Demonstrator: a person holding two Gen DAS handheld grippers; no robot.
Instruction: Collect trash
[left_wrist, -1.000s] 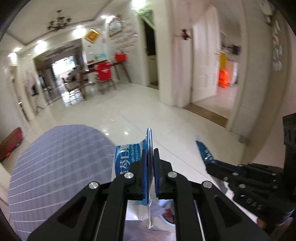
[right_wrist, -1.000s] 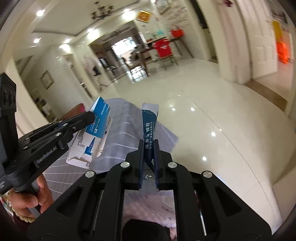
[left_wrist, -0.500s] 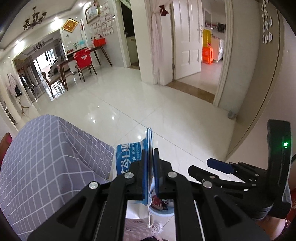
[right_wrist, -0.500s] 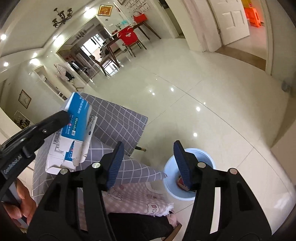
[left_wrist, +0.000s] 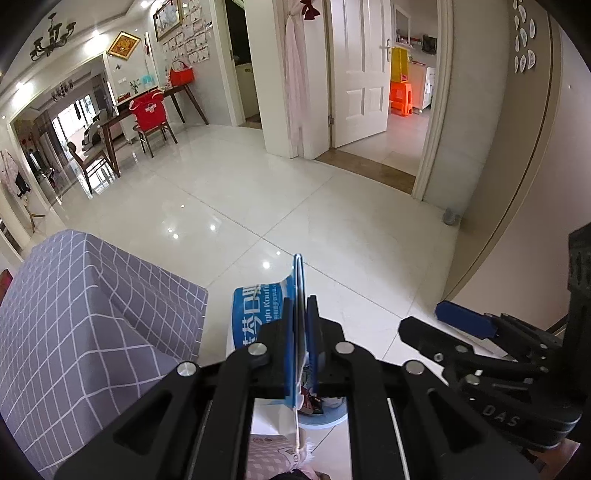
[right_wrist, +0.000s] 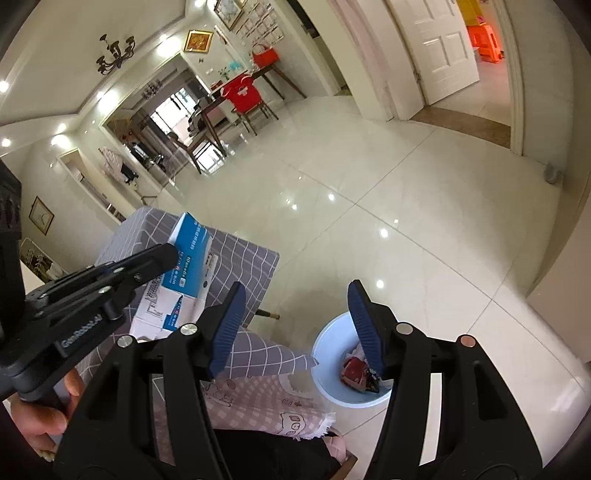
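My left gripper (left_wrist: 301, 314) is shut on a flattened blue and white carton (left_wrist: 258, 314), held in the air past the table's corner; the carton also shows in the right wrist view (right_wrist: 184, 269). My right gripper (right_wrist: 295, 325) is open and empty, above a light blue bin (right_wrist: 328, 343) on the floor that holds red wrappers (right_wrist: 354, 371). In the left wrist view the bin (left_wrist: 325, 415) is mostly hidden under my fingers, and the right gripper (left_wrist: 461, 321) sits to the right.
A table with a grey checked cloth (left_wrist: 74, 314) is at the left, also in the right wrist view (right_wrist: 243, 254). A pink patterned cloth (right_wrist: 258, 398) lies over a lap below. Glossy white tile floor (left_wrist: 295, 206) stretches ahead to doorways and a dining table.
My right gripper opened and the dark blue sachet it held is gone from it. Both grippers tipped down toward the bin; the left still holds the carton.
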